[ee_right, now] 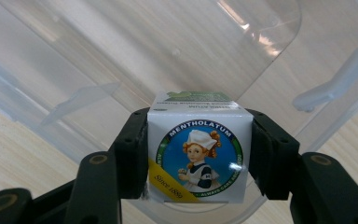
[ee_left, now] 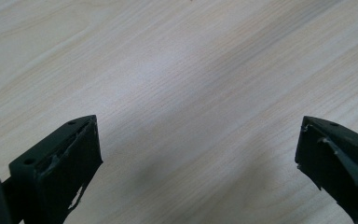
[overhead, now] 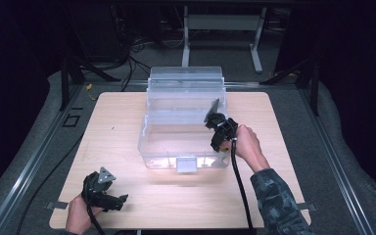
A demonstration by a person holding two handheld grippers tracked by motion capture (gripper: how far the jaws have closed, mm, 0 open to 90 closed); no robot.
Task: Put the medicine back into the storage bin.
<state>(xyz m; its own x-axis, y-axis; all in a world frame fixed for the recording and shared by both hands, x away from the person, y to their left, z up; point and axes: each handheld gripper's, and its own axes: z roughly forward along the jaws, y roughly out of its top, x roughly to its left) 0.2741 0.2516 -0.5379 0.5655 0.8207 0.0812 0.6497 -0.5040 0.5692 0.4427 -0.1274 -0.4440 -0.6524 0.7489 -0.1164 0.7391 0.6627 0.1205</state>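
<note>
In the right gripper view, a small white Mentholatum box with a round blue label is clamped between my right gripper's jaws. Behind it lies the clear plastic bin. From the high view, the right gripper hangs at the right side of the clear bin, over its rim, with a hand behind it. The bin's lid stands open at the back. My left gripper rests near the table's front left corner. Its jaws are spread wide over bare wood with nothing between them.
The light wooden table carries just the bin at its middle. A black cable trails from the right gripper toward the front edge. Dark floor, metal rails and stand legs surround the table.
</note>
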